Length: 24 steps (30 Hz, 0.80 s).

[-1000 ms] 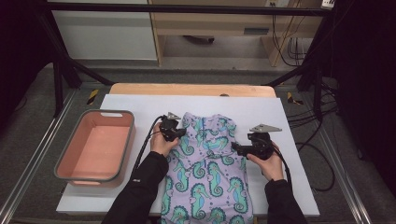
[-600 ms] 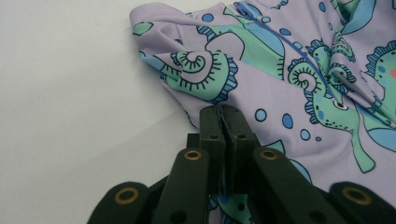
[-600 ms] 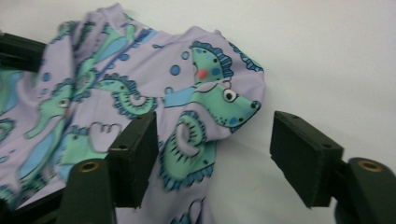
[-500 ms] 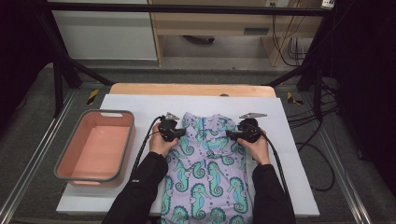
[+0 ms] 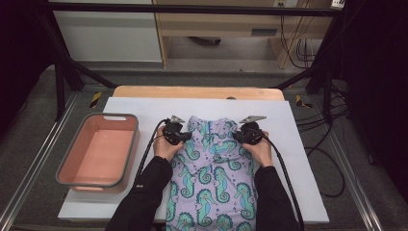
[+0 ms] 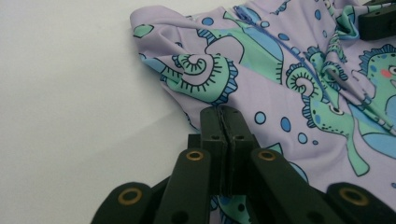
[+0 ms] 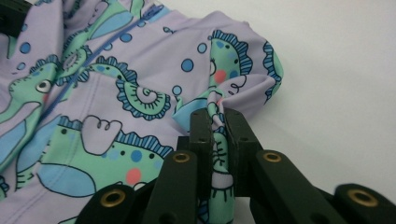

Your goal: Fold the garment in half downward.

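Note:
A lilac garment printed with green and blue seahorses lies flat on the white sheet, its lower part hanging over the near edge. My left gripper is at its left shoulder. In the left gripper view the jaws are pressed together on the edge of the cloth. My right gripper is at the right shoulder. Its jaws are shut on a bunched fold of the cloth that stands up between them.
A pink tub with a grey rim sits on the sheet at the left. Bare white sheet lies right of the garment and behind it. A wooden table edge runs along the back. Cables hang off the right side.
My right gripper moved left from the bare sheet onto the garment's right shoulder and shut on a fold. The left gripper stayed put.

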Each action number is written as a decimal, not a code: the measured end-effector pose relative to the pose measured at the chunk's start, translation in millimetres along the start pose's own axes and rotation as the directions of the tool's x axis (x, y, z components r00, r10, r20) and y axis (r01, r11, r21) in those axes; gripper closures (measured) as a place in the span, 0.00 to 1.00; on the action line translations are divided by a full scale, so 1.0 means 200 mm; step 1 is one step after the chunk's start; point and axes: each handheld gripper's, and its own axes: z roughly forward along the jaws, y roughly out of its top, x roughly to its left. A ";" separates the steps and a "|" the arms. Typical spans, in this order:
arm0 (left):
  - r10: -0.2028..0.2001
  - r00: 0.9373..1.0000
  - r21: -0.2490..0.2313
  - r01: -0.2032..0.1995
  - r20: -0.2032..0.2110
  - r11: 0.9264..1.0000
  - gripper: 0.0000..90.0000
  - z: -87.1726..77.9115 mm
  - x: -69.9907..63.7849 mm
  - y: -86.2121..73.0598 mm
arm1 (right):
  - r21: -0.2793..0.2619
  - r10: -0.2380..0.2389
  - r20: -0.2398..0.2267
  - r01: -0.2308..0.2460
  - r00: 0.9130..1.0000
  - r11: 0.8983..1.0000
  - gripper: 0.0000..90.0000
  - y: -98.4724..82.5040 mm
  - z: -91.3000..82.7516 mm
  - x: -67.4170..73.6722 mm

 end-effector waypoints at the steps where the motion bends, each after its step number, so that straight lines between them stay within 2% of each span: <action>1: -0.003 1.000 -0.006 0.003 0.001 1.000 0.98 0.00 0.00 0.00 | -0.006 -0.004 0.002 0.004 1.000 1.000 0.93 0.00 -0.01 0.00; 5: 0.010 1.000 -0.056 -0.010 -0.001 0.998 0.99 -0.05 0.00 0.04 | -0.047 -0.008 0.017 0.009 1.000 0.999 0.94 0.03 -0.06 -0.01; 6: 0.005 1.000 -0.085 -0.005 0.000 0.996 0.99 -0.08 0.00 0.06 | -0.061 -0.009 0.022 0.011 1.000 0.998 0.94 0.03 -0.07 -0.02; 9: 0.015 1.000 -0.116 -0.015 0.002 0.993 0.99 -0.14 0.01 0.11 | -0.110 -0.023 0.036 0.027 0.999 0.994 0.94 0.08 -0.12 -0.01; 11: 0.017 1.000 -0.164 -0.016 0.002 0.986 0.99 -0.19 0.01 0.16 | -0.146 -0.039 0.045 0.045 0.998 0.988 0.94 0.12 -0.16 0.00; 14: 0.029 1.000 -0.226 -0.029 -0.001 0.974 0.99 -0.25 0.00 0.24 | -0.215 -0.048 0.068 0.062 0.997 0.975 0.94 0.19 -0.21 0.00; 16: 0.043 0.999 -0.249 -0.043 -0.005 0.968 0.99 -0.28 -0.01 0.27 | -0.251 -0.052 0.079 0.070 0.996 0.965 0.94 0.22 -0.23 0.00; 19: 0.057 0.998 -0.244 -0.056 -0.003 0.968 0.99 -0.29 -0.02 0.26 | -0.255 -0.061 0.076 0.078 0.995 0.964 0.94 0.24 -0.27 0.01; 21: 0.069 0.998 -0.241 -0.065 0.005 0.968 0.99 -0.30 -0.03 0.24 | -0.242 -0.071 0.074 0.087 0.995 0.966 0.94 0.22 -0.28 0.02; 24: 0.085 0.996 -0.249 -0.079 0.014 0.965 0.99 -0.32 -0.06 0.21 | -0.233 -0.075 0.067 0.089 0.995 0.968 0.94 0.20 -0.29 0.03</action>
